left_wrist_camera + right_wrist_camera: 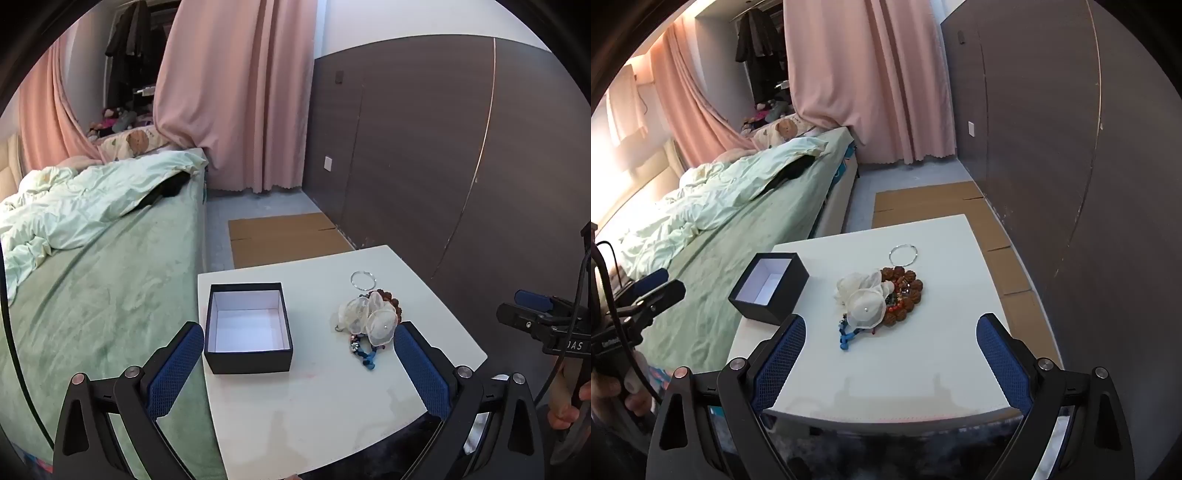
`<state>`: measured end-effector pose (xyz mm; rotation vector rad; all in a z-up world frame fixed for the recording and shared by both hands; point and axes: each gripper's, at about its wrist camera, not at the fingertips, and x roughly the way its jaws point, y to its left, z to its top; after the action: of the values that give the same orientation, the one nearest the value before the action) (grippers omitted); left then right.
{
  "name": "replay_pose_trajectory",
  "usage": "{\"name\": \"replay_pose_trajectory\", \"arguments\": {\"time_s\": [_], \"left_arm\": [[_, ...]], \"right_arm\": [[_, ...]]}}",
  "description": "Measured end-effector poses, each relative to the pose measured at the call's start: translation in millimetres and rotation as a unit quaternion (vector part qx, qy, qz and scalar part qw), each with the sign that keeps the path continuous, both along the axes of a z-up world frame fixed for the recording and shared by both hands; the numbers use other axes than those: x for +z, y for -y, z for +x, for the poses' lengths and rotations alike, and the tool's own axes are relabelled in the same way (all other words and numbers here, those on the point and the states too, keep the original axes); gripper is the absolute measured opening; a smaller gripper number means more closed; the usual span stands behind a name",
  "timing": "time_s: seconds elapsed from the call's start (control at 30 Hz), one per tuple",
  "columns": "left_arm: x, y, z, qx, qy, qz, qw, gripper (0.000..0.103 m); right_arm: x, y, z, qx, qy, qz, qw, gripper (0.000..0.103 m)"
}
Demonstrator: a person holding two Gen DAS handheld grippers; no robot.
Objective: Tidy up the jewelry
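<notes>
A black box with a white inside point(248, 326) point(770, 286) stands open and empty on the left of a white table point(317, 402) point(945, 354). To its right lies a jewelry pile: white fabric flowers point(373, 317) point(862, 299), a brown bead bracelet point(905, 293), a blue cord piece point(367, 358) point(846, 338). A thin silver ring bangle point(363, 280) point(903, 254) lies behind the pile. My left gripper point(299, 352) is open and empty, above the table's near part. My right gripper point(891, 345) is open and empty, near the front edge.
A bed with a green cover point(92, 280) point(738, 206) runs along the table's left side. Flat cardboard point(280, 236) point(942, 203) lies on the floor behind the table. A dark panelled wall point(443, 147) stands to the right. Pink curtains point(236, 92) hang at the back.
</notes>
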<state>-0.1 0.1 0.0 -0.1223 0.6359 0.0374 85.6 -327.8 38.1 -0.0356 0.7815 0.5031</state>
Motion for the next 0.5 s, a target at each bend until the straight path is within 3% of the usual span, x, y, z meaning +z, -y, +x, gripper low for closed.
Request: {"name": "replay_pose_trajectory", "arguments": {"time_s": [0.5], "left_arm": [[6.2,12.0,-1.0,-0.003,0.005,0.002,1.0,0.103]], "right_arm": [[1.4,-1.1,-1.7,0.0,0.003,0.002,1.0,0.094]]}}
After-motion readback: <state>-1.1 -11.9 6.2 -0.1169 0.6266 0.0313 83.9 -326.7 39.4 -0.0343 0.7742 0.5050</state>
